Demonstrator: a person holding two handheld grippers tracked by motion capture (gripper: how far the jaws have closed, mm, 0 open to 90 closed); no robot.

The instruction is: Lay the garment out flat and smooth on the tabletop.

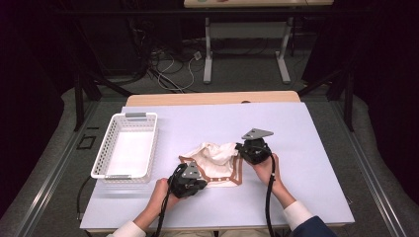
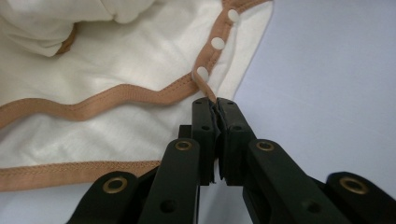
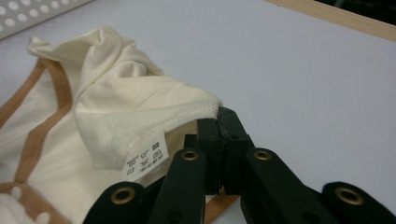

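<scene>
While a white perforated basket [image 1: 126, 146] is sitting on the left part of the table [image 1: 306, 143] with nothing visible inside it, a cream garment [image 1: 216, 163] with tan binding is lying crumpled at the middle of the lavender surface, well apart from the basket. The left gripper [image 1: 196, 183] is pinching the tan trim [image 2: 201, 84] at the garment's near edge, its jaws pressing together on the strip just below a row of white snaps [image 2: 217, 43]. The right gripper [image 1: 245, 149] is clamping a stitched cream hem [image 3: 187, 114] at the garment's right side, jaws closing tight on the fold, with a printed care label [image 3: 145, 159] hanging just beside them. Each gripper is being carried by a hand [image 1: 159, 192] coming in from the near edge. Beyond the table, a bare wooden edge [image 1: 212, 98] is showing, and farther back grey carpet, loose cables [image 1: 173, 69] and the white legs of another table [image 1: 208, 49] are standing in a dim room.
</scene>
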